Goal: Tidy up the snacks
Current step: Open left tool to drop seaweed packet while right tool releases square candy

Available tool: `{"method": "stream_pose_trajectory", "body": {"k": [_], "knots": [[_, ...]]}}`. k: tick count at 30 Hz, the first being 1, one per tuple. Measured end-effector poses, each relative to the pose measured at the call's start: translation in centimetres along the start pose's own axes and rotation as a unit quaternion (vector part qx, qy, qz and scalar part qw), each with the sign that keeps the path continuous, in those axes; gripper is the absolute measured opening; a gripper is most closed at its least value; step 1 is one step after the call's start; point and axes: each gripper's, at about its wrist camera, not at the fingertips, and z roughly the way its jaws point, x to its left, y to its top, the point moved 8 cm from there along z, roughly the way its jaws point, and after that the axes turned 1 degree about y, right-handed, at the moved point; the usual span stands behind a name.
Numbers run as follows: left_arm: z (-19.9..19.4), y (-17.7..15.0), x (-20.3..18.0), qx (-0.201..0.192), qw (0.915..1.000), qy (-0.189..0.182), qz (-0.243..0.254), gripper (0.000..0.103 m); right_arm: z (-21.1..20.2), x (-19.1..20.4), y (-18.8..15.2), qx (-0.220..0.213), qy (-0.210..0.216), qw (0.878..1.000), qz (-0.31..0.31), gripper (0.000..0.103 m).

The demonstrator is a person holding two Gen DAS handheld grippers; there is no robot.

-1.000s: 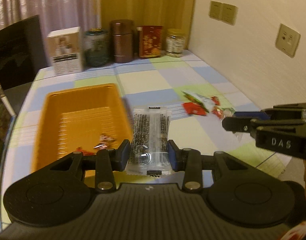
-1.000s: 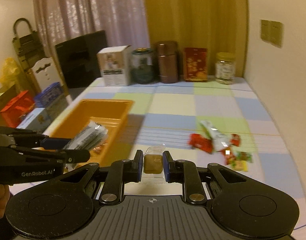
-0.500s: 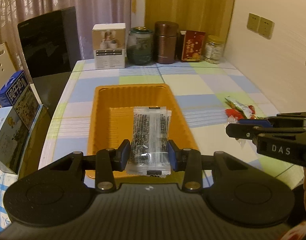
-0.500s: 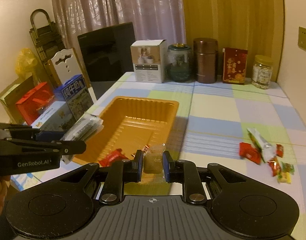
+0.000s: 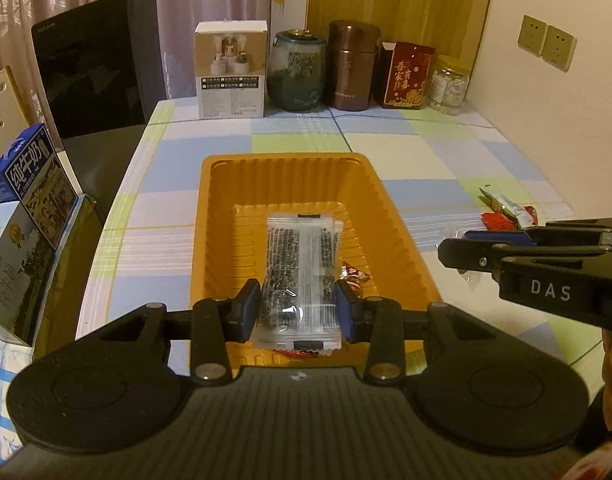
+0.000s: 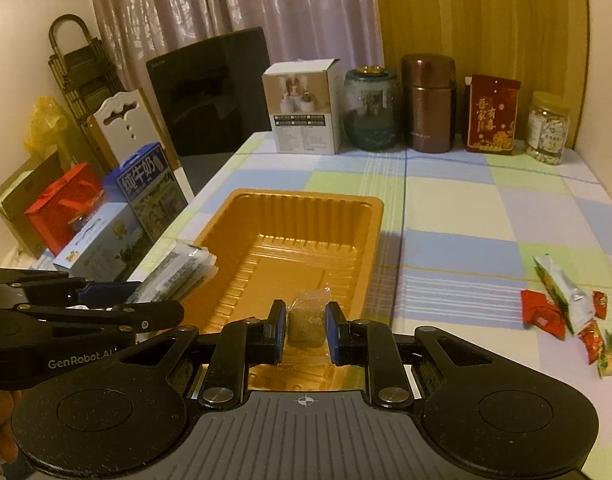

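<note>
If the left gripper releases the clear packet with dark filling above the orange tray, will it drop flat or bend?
The packet stays straight between the left gripper pads, so it is probably fairly stiff. It seems light and would likely land flat in the tray. Its glossy wrapper may slide.

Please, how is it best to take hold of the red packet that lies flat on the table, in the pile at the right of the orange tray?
Probably best to grip the red packet across its short width at its left half, coming from above and from the tray side. It lies flat on the table, and the white and green packet seems to touch its right edge, while its left edge is free.
</note>
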Motion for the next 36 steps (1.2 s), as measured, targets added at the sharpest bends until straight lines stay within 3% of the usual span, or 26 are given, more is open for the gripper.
{"method": "stream_pose_trajectory", "body": {"k": [14, 36], "knots": [[3.3, 0.0, 1.4, 0.016, 0.9998, -0.009, -0.01, 0.038, 2.7, 0.0, -0.1, 0.014, -0.001, 1.0, 0.002, 0.021], [1.7, -0.2, 2.8, 0.003, 0.9998, 0.007, -0.021, 0.039, 3.1, 0.9, -0.2, 0.014, 0.014, 1.0, 0.01, 0.021]]}}
